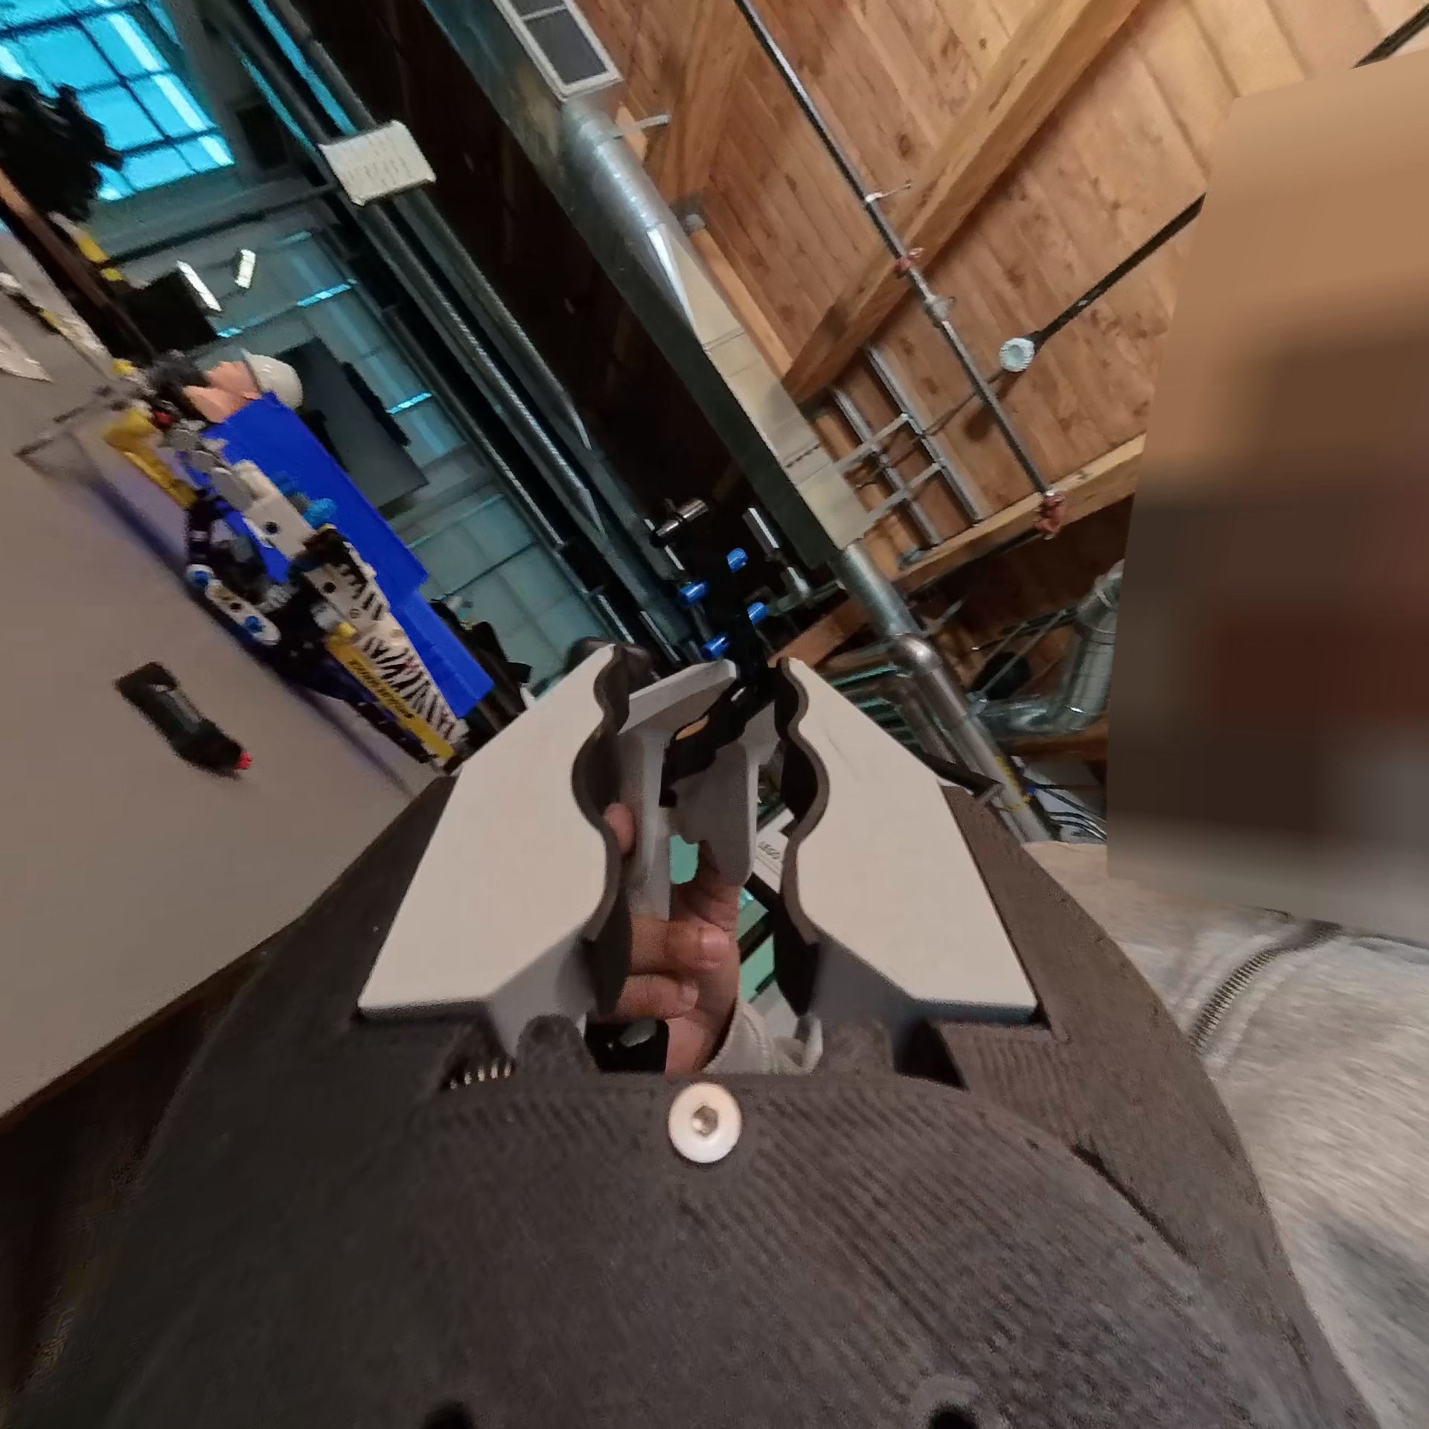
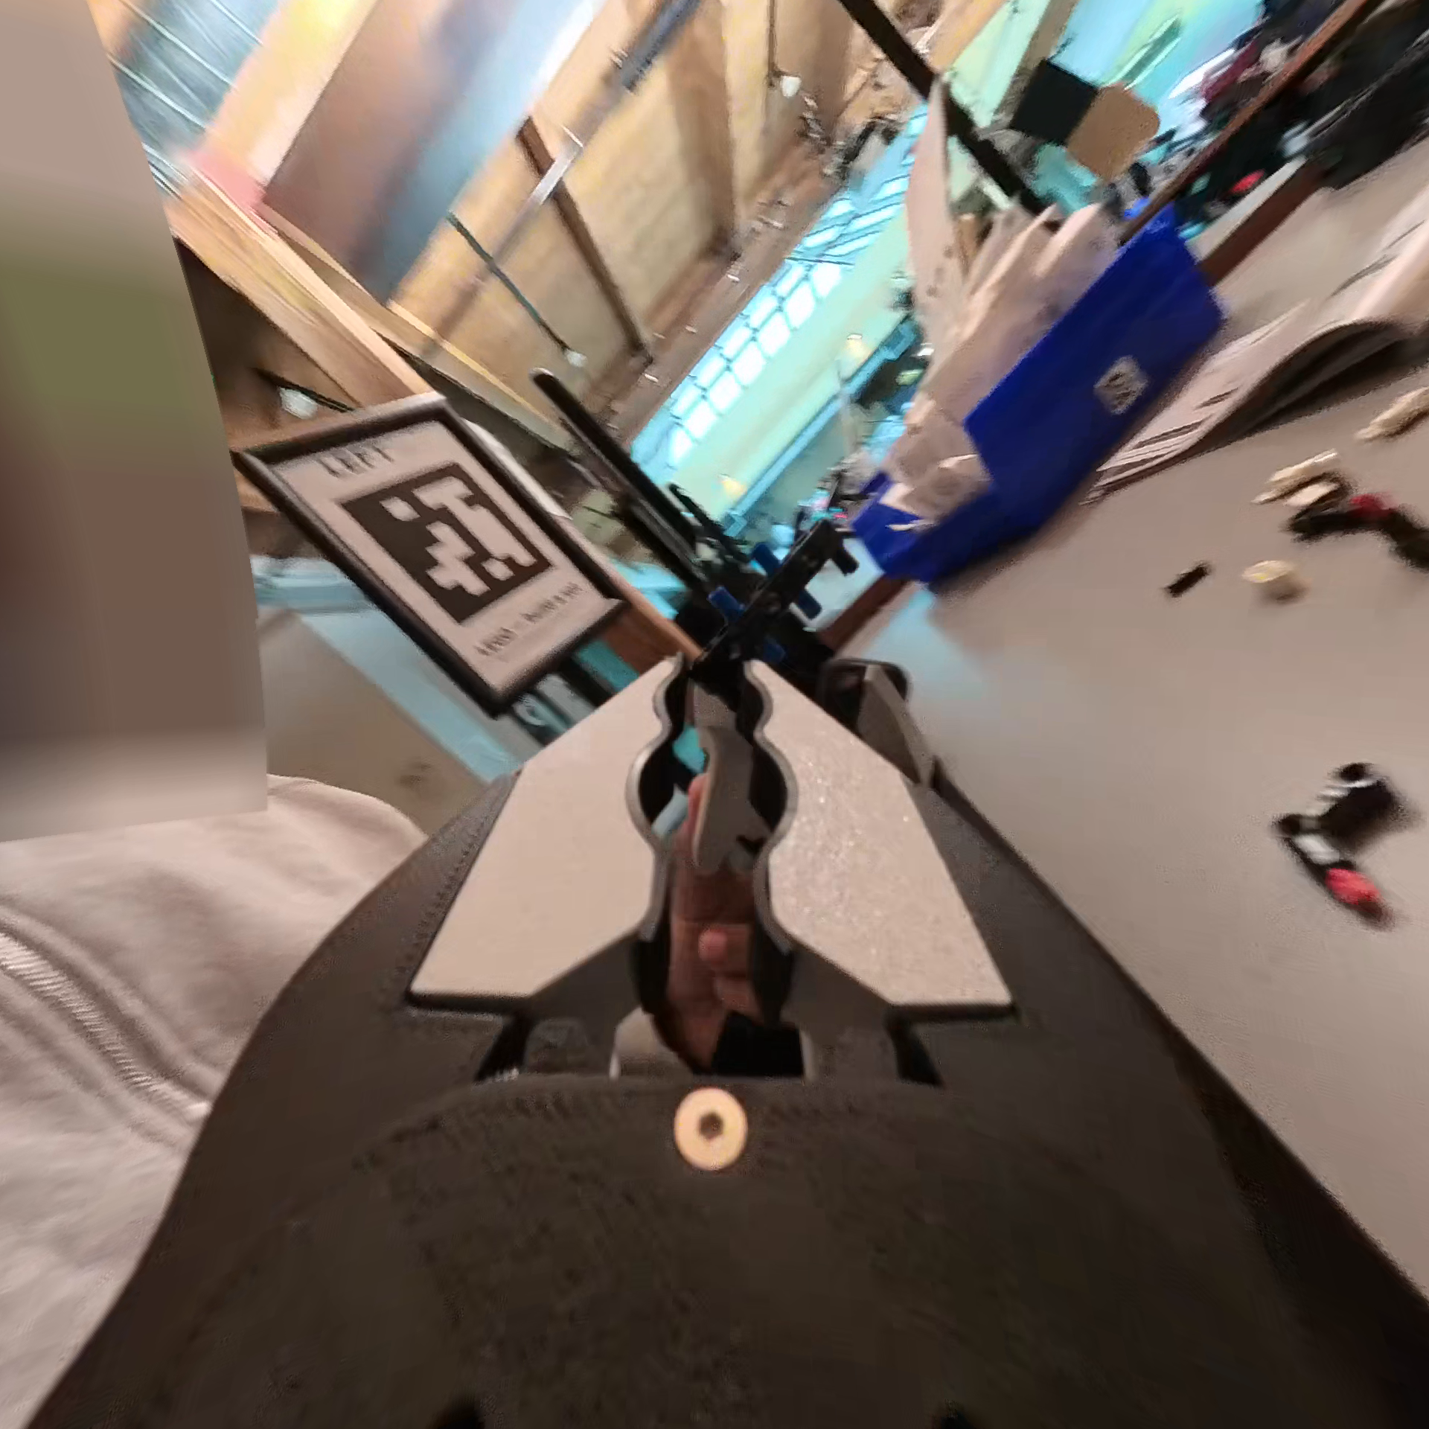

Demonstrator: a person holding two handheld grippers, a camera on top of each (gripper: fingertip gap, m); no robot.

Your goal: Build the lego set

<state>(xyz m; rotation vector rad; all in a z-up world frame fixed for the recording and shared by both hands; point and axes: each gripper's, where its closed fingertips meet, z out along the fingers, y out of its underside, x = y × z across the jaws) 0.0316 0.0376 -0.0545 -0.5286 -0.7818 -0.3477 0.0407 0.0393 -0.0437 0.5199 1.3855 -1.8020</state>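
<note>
Right wrist view: right gripper [image 2: 715,680] pinches the black lego frame [image 2: 781,595] mid-air above the table [image 2: 1082,773], left gripper [image 1: 700,673] looks clamped on it too, so I'd keep both grips square and avoid twisting.

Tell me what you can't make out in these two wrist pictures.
- Left wrist view: the black lego piece with blue pins is partly hidden by the two grippers' fingers.
- Right wrist view: loose pieces on the table are motion-blurred.
- Both views: mosaic patches cover the person's head.
</note>
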